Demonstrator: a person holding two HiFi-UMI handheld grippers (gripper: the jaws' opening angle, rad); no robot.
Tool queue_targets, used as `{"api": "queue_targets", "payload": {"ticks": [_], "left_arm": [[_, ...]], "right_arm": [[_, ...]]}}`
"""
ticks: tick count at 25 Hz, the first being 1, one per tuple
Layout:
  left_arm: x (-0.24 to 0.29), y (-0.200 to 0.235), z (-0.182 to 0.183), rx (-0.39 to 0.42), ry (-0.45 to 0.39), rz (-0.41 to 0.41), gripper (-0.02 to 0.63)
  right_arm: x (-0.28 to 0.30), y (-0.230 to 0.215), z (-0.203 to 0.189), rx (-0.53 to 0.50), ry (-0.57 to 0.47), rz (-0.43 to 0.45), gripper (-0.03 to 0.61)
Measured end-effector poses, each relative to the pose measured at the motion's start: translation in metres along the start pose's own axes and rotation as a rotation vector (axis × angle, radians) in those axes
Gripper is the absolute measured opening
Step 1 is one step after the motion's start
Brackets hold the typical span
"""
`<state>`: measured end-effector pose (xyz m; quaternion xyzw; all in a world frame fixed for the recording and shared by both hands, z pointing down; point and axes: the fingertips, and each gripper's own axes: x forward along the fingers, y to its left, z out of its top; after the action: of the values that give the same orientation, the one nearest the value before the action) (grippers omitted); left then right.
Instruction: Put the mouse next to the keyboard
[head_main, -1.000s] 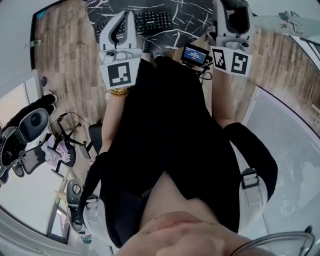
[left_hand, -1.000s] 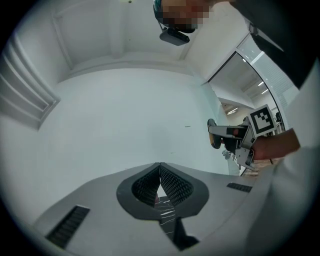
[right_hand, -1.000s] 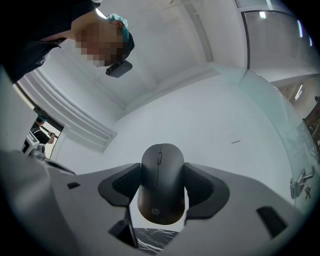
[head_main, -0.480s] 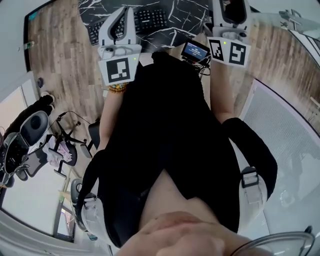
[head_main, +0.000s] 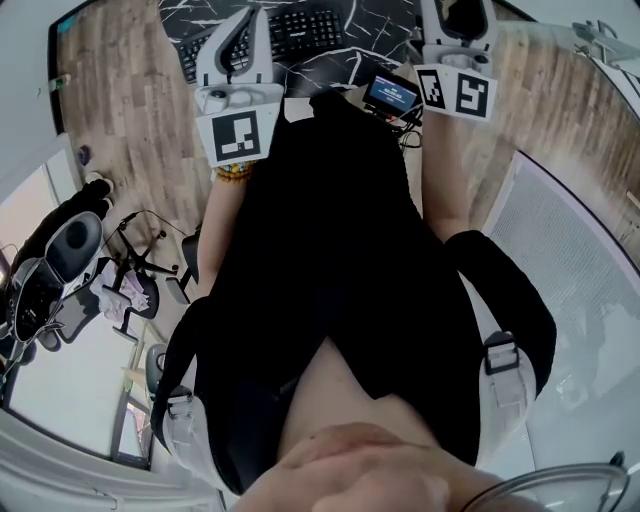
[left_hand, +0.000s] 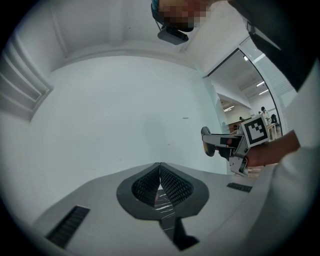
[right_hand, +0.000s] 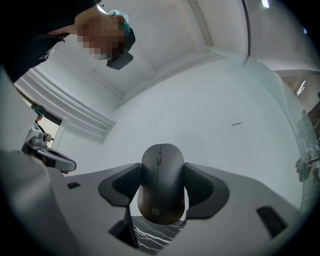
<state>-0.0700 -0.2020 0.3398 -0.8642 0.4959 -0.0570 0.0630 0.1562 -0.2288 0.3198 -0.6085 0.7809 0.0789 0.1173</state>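
Carry step: right gripper (right_hand: 161, 194) pinches matte black wireless mouse (right_hand: 161, 175); left gripper (left_hand: 160, 186) pressed together, empty; next, likely lower it beside black keyboard (head_main: 305, 30)

Two hand-held grippers seen from above, past a black-clad torso.
The white left gripper (head_main: 243, 35) is seen overlapping a black keyboard (head_main: 305, 28) laid on a black white-veined mat (head_main: 372, 22). A black rounded mouse (head_main: 466, 14) is glimpsed between the jaws of the white right gripper (head_main: 458, 25). A small lit screen (head_main: 390, 94) is seen just beside its marker cube.
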Motion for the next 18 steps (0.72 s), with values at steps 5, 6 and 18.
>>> {"api": "queue_targets", "payload": {"ticks": [5,6,18], "left_arm": [[0.002,0.0,-0.005,0.007,0.016,-0.004,0.014],[0.003,0.0,-0.006,0.01,0.017,-0.004,0.014],[0.005,-0.007,-0.01,0.029,0.03,-0.019,0.014]], "right_arm": [[-0.002,-0.002,-0.023,-0.003,0.038,0.009,0.284],[-0.003,-0.002,-0.029,-0.001,0.047,0.013,0.284],[-0.011,-0.008,-0.092,0.056,0.138,0.061,0.284]]}}
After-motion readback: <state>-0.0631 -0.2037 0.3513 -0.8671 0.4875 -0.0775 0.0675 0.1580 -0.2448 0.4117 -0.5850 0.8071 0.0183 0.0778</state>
